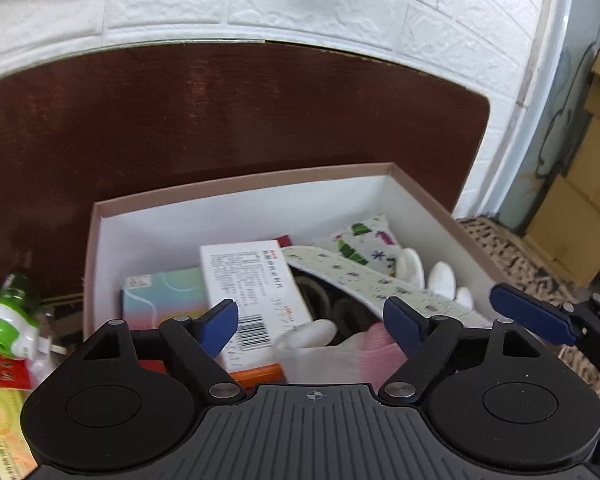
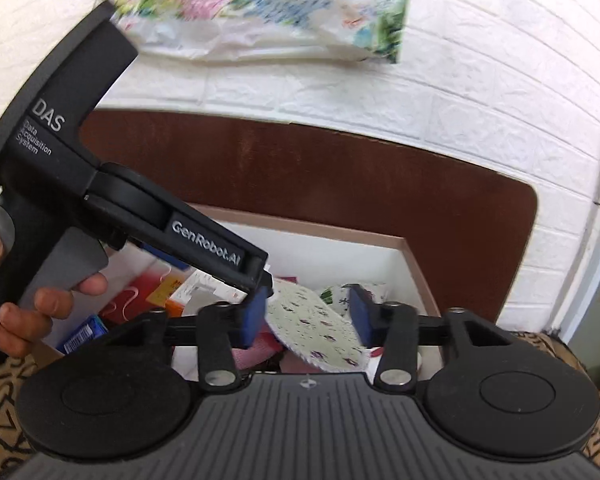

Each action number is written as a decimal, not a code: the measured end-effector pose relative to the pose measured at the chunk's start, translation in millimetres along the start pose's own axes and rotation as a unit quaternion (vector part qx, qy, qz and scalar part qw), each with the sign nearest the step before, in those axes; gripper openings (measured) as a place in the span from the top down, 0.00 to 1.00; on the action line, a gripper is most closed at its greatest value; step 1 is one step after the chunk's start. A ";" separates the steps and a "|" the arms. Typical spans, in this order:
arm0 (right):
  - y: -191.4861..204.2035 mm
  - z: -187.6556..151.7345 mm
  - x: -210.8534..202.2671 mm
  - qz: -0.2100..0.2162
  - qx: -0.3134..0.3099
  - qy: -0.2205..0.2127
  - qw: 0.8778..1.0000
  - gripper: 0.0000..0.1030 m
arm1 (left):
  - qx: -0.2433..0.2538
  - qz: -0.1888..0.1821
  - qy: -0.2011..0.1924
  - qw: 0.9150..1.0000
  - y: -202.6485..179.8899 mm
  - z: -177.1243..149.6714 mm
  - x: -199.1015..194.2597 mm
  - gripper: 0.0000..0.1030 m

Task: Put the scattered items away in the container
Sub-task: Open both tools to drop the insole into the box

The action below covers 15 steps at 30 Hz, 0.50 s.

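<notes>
Since the left gripper gapes wide and empty over the box, while the right gripper seems narrowed around the insole at lower centre, it might drag that back out.

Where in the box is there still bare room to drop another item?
The box has bare floor along its far wall, behind the white carton and pastel packet. The near half is crowded: insole, white gloves, pink cloth. Outside left, a green toy and packets crowd the table.

White brick-pattern wall, dark wooden board, stacked cardboard boxes, floral cloth
</notes>
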State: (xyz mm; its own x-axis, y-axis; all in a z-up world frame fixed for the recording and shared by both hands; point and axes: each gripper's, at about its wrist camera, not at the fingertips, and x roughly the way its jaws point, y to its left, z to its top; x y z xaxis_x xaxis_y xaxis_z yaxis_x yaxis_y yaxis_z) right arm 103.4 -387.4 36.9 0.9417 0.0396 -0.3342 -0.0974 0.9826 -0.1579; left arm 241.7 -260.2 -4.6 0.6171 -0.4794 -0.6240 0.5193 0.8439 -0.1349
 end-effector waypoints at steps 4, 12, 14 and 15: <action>-3.6 -0.7 29.5 0.025 0.004 0.071 0.997 0.71 | 0.019 0.017 0.007 1.000 -0.9 -5.4 -1.4 0.13; -9.9 1.9 59.6 0.067 -0.003 0.147 0.987 0.69 | 0.030 0.032 0.026 0.999 -2.4 -13.8 3.3 0.06; -9.3 -0.9 55.6 0.064 0.008 0.139 0.988 0.65 | 0.025 0.034 0.031 0.999 -1.6 -16.2 1.2 0.06; -10.1 -2.0 52.2 0.062 0.018 0.133 0.989 0.47 | 0.023 0.034 0.032 0.999 -1.1 -17.3 -1.2 0.06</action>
State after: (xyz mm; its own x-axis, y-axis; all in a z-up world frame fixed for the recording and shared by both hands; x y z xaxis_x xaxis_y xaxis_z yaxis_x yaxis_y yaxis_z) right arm 152.9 -395.6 19.2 0.8045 0.1168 -0.5824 -0.1916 0.9791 -0.0684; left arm 230.1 -256.4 -17.0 0.6137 -0.4039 -0.6784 0.5046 0.8615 -0.0565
